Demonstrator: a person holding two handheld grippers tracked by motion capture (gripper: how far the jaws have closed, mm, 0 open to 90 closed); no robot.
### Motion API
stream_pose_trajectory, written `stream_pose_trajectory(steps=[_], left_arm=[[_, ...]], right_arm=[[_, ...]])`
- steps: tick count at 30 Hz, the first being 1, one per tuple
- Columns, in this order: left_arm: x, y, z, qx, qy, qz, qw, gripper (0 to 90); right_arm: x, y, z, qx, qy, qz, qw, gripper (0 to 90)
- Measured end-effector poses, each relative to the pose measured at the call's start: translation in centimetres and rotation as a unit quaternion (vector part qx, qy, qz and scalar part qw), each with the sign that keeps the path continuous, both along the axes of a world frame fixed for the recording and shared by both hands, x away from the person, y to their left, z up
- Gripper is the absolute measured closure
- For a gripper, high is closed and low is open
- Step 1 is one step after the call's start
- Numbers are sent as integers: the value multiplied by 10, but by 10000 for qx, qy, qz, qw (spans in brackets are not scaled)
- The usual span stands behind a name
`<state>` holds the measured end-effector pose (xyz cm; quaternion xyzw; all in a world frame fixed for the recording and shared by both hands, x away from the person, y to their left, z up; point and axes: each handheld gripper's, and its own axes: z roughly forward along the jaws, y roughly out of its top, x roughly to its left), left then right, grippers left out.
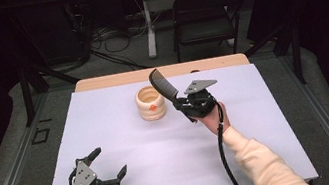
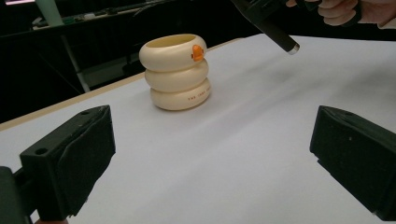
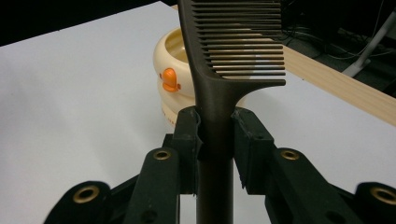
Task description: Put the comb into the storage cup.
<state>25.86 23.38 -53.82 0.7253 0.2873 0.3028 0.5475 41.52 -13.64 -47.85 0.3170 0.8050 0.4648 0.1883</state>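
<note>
Right gripper (image 1: pixel 190 104) clamps comb (image 1: pixel 164 88) by its handle, teeth end raised; cream holder (image 1: pixel 150 103) just beside it. Left gripper (image 1: pixel 109 170) agape, well apart.

A wooden table (image 1: pixel 100 82) is covered by a white sheet (image 1: pixel 164 163). A cream ribbed cup (image 1: pixel 150 103) with an orange duck mark stands on the sheet, just left of the right gripper (image 1: pixel 186 105) and well beyond the left gripper (image 1: pixel 112 169).
</note>
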Motion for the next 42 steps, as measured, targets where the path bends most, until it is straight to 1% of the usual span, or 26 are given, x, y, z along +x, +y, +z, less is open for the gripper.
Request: stream_pose_trajectory(steps=[7, 10, 15, 21, 42], left_arm=[[0, 0, 0, 4, -8, 3, 10000, 1], [0, 0, 0, 2, -13, 9, 10000, 0], [0, 0, 0, 7, -17, 11, 10000, 0], [-1, 0, 0, 5, -20, 19, 10000, 0], [-1, 0, 1, -4, -32, 28, 10000, 1]], right_arm=[[3, 3, 4, 41, -23, -7, 10000, 721], [4, 3, 6, 107, -30, -29, 9999, 721], [6, 3, 10, 150, -66, -22, 9999, 721], [8, 5, 12, 187, -44, -33, 9998, 721], [18, 14, 17, 228, -108, -16, 9997, 721]])
